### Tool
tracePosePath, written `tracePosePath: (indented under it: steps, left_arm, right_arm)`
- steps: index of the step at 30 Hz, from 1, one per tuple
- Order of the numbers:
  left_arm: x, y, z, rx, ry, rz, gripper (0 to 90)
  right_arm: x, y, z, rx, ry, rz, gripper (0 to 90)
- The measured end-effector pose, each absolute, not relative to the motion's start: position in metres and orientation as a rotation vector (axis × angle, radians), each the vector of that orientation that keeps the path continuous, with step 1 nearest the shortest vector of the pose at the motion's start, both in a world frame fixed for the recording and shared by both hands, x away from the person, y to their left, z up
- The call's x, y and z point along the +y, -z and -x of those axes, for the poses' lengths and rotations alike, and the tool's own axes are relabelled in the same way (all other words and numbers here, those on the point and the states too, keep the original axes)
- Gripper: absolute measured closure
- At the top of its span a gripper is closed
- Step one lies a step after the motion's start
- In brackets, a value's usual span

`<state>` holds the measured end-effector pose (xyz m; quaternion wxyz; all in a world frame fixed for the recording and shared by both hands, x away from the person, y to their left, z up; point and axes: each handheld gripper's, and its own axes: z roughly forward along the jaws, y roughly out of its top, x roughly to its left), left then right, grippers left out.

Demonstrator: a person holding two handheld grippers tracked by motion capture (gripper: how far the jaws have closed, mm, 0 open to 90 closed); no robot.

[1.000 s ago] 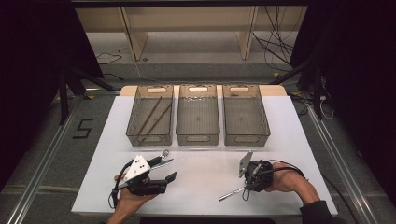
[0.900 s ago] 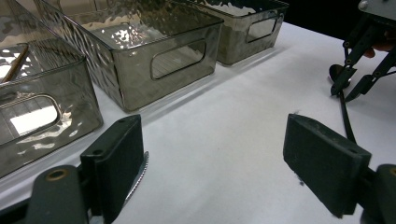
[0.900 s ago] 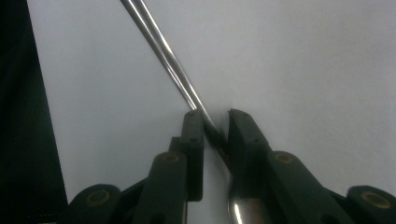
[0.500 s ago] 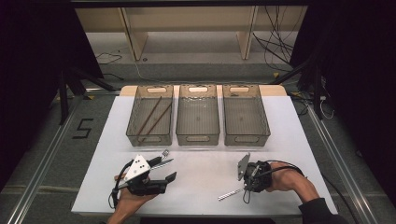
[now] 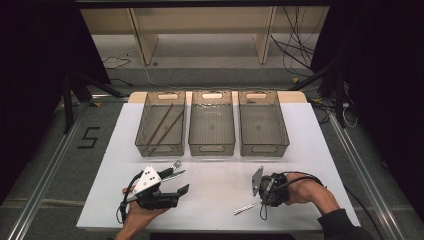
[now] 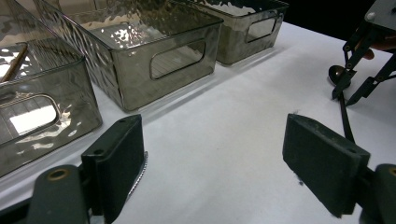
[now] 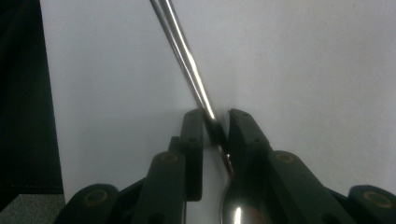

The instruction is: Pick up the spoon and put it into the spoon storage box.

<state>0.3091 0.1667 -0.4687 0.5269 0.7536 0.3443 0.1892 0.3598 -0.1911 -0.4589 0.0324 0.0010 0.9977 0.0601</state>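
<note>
1. Bench (image 5: 215, 200): white top, lower half of the high view; three clear bins stand in a row at its far edge.
2. Left bin (image 5: 161, 123): holds two brown chopsticks (image 5: 165, 124), laid diagonally. Middle bin (image 5: 212, 122) and right bin (image 5: 262, 122) look empty.
3. Spoon (image 5: 246, 207): metal, lies on the bench at lower right of the high view, well apart from the bins. Its long axis runs diagonally, handle toward lower left, bowl end toward upper right under the jaws. In the right gripper view the handle (image 7: 184, 51) runs up and slightly left, away from the jaws.
4. Right gripper (image 5: 270, 190): points down at the spoon; its jaws stand narrow, closed on the spoon's neck (image 7: 217, 130) just above the bowl.
5. Left gripper (image 5: 162, 192): lower left of the high view, jaws wide with nothing between them. A fork (image 5: 172, 167) lies just beyond it, tines toward the bins.
6. Progress, judged: sorting is early. Chopsticks are binned; the spoon is gripped but not lifted; the fork is untouched. Left to do: carry the spoon to a bin, then the fork.
</note>
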Motion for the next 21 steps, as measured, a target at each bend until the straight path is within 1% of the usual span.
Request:
tracePosePath:
  steps: [21]
  left_arm:
    - [0.166, 0.469, -0.309, 0.824, -0.456, -1.806, 20.5]
  right_arm:
    - [-0.191, 0.458, -0.349, 3.082, -0.181, 0.064, 84.4]
